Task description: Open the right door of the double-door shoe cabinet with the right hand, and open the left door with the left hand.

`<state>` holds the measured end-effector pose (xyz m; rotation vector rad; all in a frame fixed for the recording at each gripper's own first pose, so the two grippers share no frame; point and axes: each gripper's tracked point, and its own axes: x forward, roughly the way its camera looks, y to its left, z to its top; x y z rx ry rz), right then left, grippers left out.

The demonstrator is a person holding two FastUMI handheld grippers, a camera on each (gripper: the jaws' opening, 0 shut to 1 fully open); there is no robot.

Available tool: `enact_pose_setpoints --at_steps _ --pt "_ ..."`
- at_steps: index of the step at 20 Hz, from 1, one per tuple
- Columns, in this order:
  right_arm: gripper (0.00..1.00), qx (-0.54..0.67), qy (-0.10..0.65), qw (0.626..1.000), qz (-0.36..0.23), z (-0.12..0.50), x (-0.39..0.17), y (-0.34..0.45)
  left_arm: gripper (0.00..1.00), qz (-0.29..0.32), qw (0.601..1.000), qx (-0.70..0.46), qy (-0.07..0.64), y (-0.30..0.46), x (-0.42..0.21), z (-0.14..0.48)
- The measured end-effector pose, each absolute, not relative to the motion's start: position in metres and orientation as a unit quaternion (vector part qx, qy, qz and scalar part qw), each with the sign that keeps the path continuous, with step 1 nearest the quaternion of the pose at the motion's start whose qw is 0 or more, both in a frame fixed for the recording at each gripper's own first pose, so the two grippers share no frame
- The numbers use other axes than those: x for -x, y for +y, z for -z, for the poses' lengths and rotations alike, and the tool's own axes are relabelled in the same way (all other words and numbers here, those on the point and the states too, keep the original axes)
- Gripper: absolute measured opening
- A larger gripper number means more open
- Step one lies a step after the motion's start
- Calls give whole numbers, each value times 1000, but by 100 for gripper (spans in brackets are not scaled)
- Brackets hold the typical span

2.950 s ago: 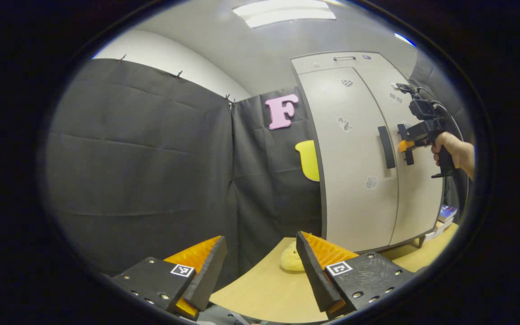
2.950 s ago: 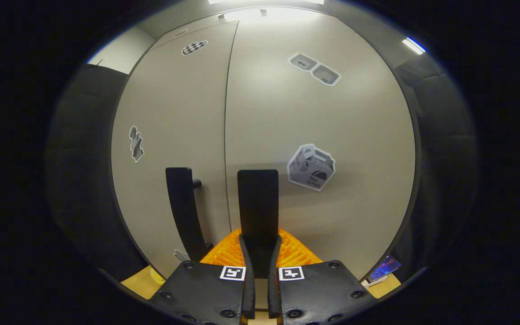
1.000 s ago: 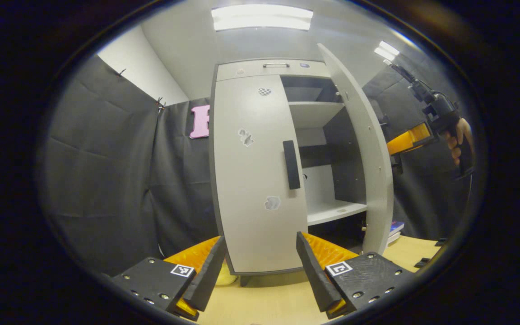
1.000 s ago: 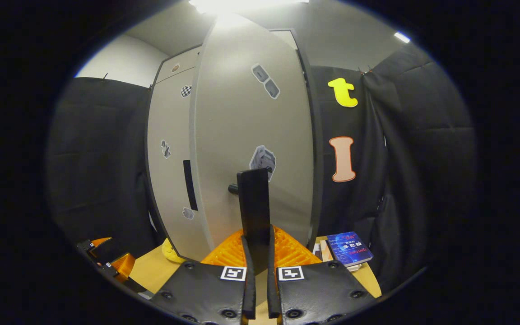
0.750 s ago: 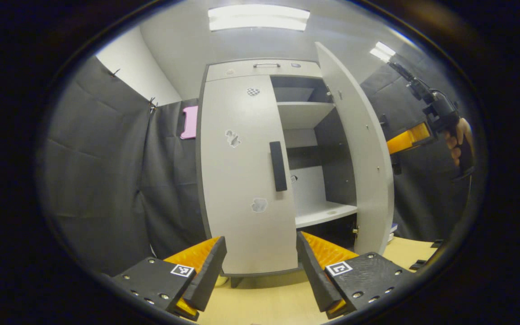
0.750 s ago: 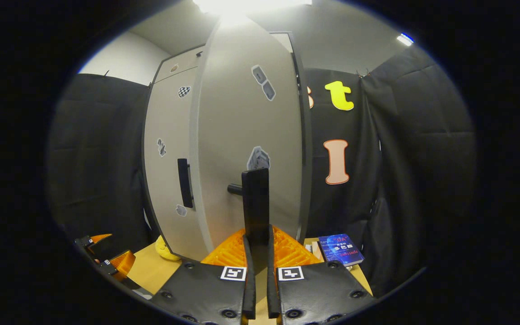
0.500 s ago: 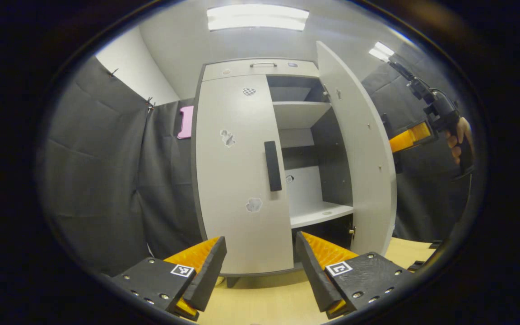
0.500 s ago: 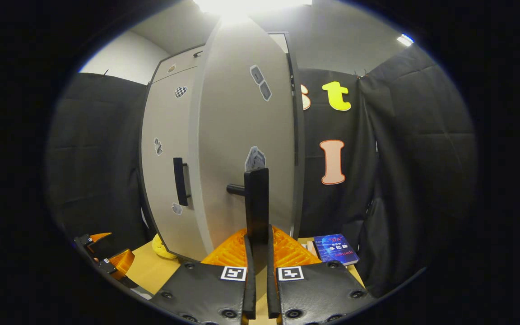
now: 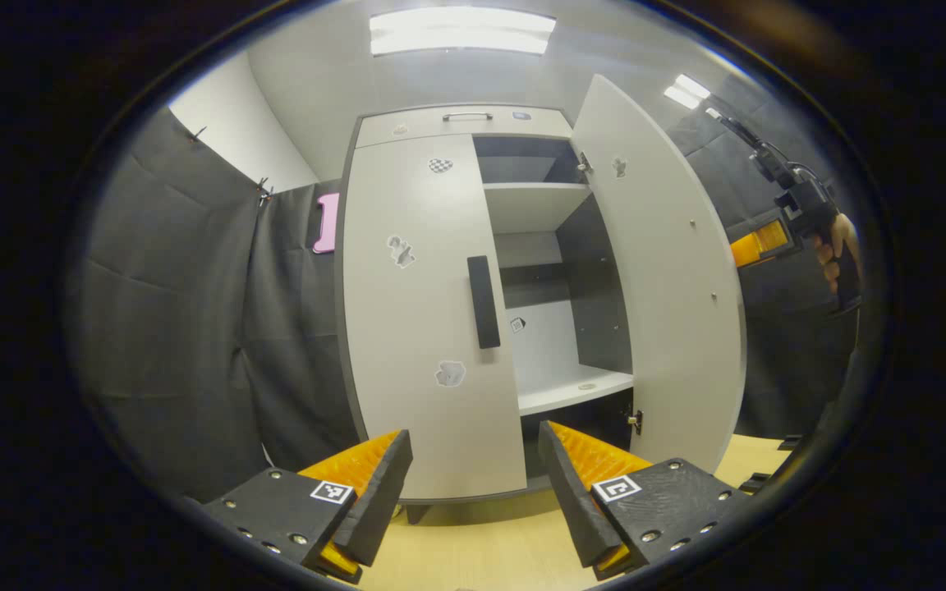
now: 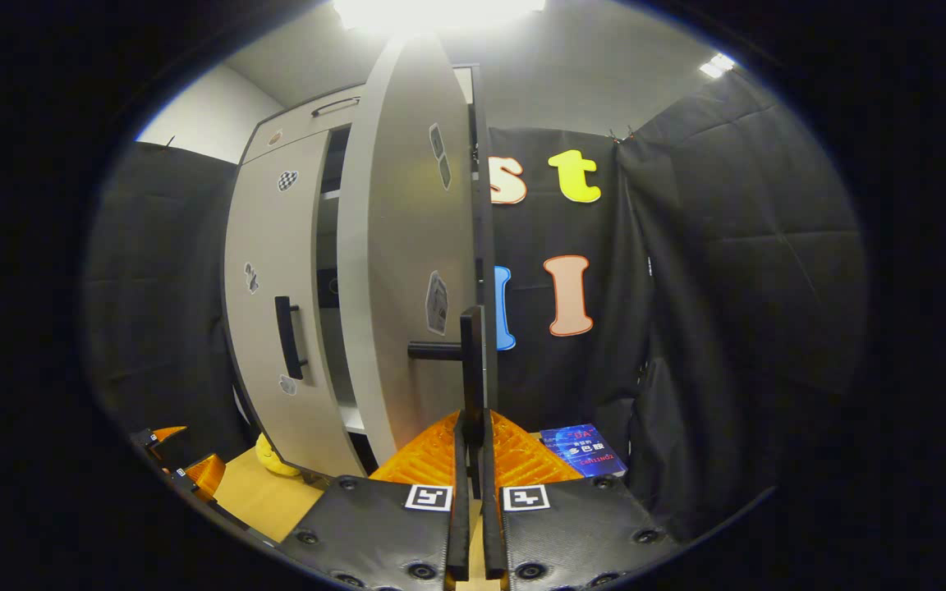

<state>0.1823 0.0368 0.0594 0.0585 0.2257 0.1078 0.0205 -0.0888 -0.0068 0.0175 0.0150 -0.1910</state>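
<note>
The right door [image 9: 670,271] of the shoe cabinet [image 9: 465,123] is swung wide, its handle [image 10: 473,369] pinched between the closed fingers of the right gripper [image 10: 473,460]. The left door [image 9: 420,320] is shut. Its handle [image 9: 483,301] should be squarely straddled by the left gripper [image 9: 473,484], held wide open and empty, before closing.

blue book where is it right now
In the right gripper view the blue book lies low and right of centre on the wooden table, against the black cloth wall, just right of the open right door.
</note>
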Motion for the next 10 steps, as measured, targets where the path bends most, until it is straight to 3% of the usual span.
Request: enact_pose_setpoints --at_steps 2,4,10 --pt "8 -22 111 993 -33 -60 -185 26 90 101 995 -9 9 -97 -23 6" --pt "2 -49 110 991 -52 -62 -183 38 89 111 994 -11 9 -105 -26 4" --pt "5 -59 93 993 -52 -63 -186 39 90 136 991 -9 1 -131 -49 -15"
